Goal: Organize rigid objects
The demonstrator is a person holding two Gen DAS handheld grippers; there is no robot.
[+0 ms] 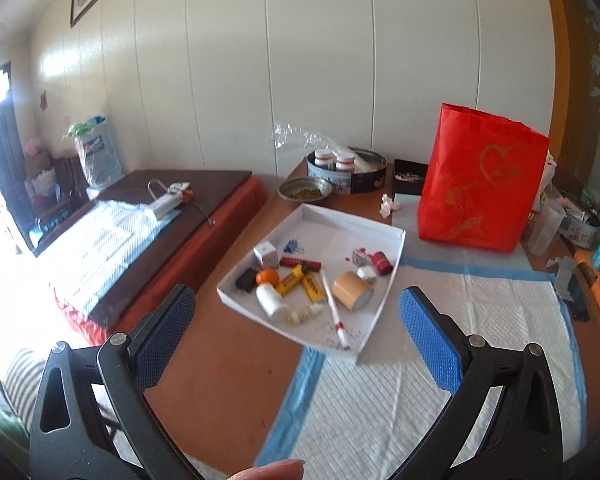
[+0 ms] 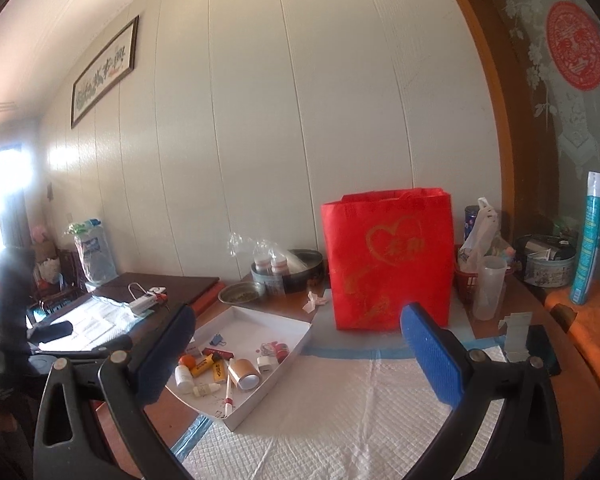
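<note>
While both grippers hang above the table, the left gripper (image 1: 296,320) has its blue pads spread wide with nothing between them, and the right gripper (image 2: 296,344) is just the same, splayed and holding nothing. Down below, the white tray (image 1: 380,312) sits at an angle, half on the brown table (image 1: 228,364) and half on the quilted white pad (image 1: 420,392), with the red bag (image 1: 480,184) standing upright behind it. And look, the small rigid things are all inside that tray: a white pill bottle (image 1: 271,300), a little orange ball (image 1: 267,278), two yellow tubes (image 1: 300,282), a dropper bottle (image 1: 304,314), a roll of tan tape (image 1: 354,291), a white charger plug (image 1: 366,274), a blue binder clip (image 1: 290,245). Nothing loose of that kind lies on the pad itself. So I'd judge this fits either a heap waiting to be sorted out or a collection already gathered in; the scene can't settle which. Watch the white pen (image 1: 334,308): its long axis runs from the tray's middle toward the near corner, red-banded end nearest us. The pill bottle lies on its side, cap toward the near rim.
</note>
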